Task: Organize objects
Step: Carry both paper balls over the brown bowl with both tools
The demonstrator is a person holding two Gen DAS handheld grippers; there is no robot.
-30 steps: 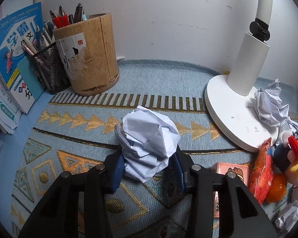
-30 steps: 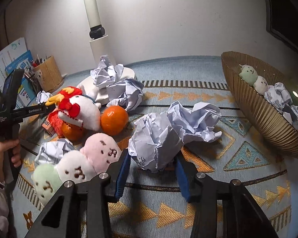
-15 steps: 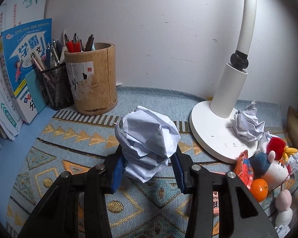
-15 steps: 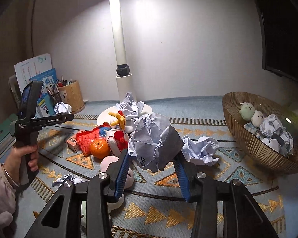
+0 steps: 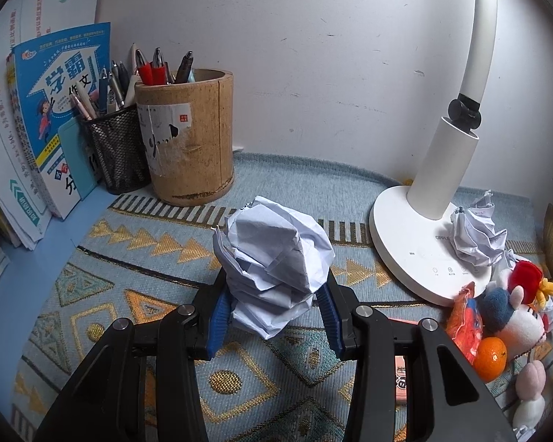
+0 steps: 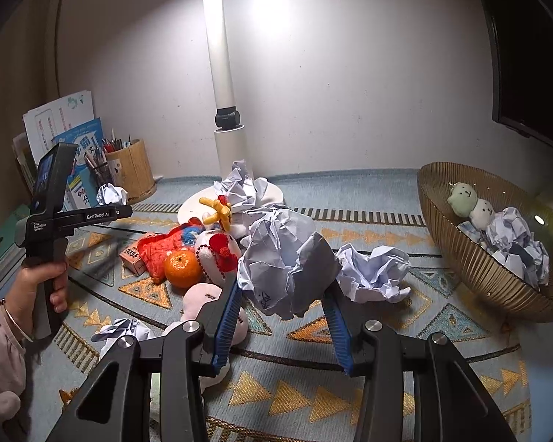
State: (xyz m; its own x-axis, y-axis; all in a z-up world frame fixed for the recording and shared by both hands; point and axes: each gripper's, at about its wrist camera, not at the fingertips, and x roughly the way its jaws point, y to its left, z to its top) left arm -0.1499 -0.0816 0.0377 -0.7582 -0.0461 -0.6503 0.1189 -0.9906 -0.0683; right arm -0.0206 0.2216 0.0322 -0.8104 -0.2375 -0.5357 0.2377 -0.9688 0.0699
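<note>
On patterned blue mat (image 5: 136,287), white wall (image 5: 313,55)

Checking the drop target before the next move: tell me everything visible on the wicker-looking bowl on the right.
The bowl is a wide, shallow, brown-gold vessel with fine vertical ribbing on its wall, possibly woven or ribbed metal; the pictures do not settle which. It sits upright on the patterned mat at the right edge, near the wall. Inside lie several crumpled paper balls and a pale green and white plush. Neither gripper touches it.
</note>
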